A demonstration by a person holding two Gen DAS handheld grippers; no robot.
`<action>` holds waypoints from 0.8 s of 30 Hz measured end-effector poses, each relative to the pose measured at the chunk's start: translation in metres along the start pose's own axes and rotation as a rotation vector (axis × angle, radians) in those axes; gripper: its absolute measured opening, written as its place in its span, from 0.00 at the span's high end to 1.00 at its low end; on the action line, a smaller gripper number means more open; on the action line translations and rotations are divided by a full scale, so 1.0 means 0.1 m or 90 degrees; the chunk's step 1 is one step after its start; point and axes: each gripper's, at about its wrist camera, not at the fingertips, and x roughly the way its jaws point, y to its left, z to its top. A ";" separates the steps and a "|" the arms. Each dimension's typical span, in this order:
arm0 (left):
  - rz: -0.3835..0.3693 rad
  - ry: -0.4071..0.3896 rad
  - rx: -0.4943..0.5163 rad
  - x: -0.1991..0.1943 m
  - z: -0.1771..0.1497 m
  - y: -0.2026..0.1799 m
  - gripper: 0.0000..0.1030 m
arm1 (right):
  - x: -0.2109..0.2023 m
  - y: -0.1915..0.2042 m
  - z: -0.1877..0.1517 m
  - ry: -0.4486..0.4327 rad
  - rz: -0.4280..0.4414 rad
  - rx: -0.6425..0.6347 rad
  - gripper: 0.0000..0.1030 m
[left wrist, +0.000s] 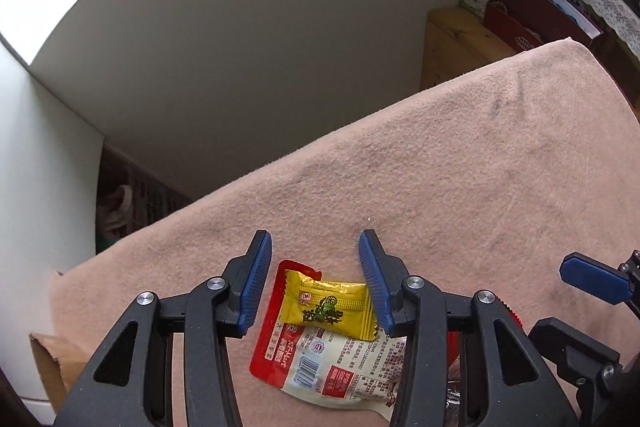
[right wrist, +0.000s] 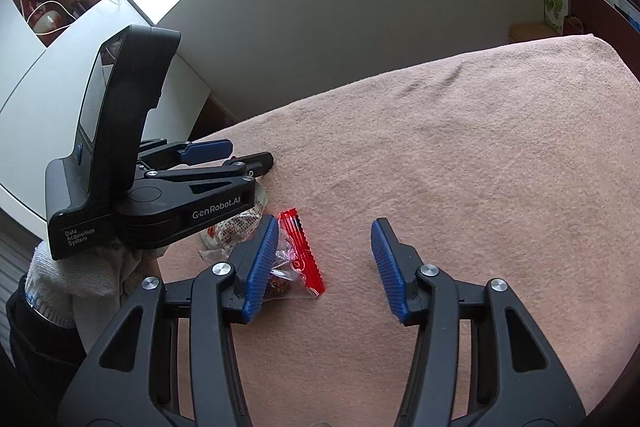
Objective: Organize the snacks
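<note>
A: Yellow packet [left wrist: 329,303] sits on top of the red-and-white pouch [left wrist: 316,359], both flat on the pink cloth [left wrist: 460,167], right between the blue pads of the left gripper [left wrist: 316,281].

B: Gripping it?

A: No. Jaws apart, a gap on each side of the yellow packet, neither pad pressing on it. Nothing held.

B: And the other one?

A: Right gripper [right wrist: 325,269] also has its jaws apart, only bare cloth between the tips. Its left pad [right wrist: 262,263] covers part of a clear packet with a red strip [right wrist: 300,251].

B: Touching?

A: Can't tell from here. Could be just in front of it.

B: Room to work?

A: Plenty. The cloth is wide open ahead and to the right, all the way to its far edge, with a pale wall [left wrist: 240,47] beyond. The snacks lie near the left end of the cloth.

B: Anything hidden?

A: The pouch's lower corner is cut off behind the left gripper's frame. From the right wrist view, the left gripper's body [right wrist: 132,163] hides most of the pile, and a gloved hand [right wrist: 76,271] holds it from below.
</note>
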 end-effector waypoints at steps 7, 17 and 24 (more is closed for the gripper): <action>0.011 0.007 0.026 -0.13 -0.32 0.09 0.56 | -0.02 0.13 0.01 -0.002 0.014 -0.001 0.50; 0.032 -0.023 0.044 -0.45 -1.06 0.09 0.56 | -0.04 0.54 -0.22 0.017 0.057 -0.062 0.50; 0.010 -0.051 -0.025 -0.61 -1.51 0.23 0.56 | -0.09 0.77 -0.35 0.020 0.108 -0.073 0.50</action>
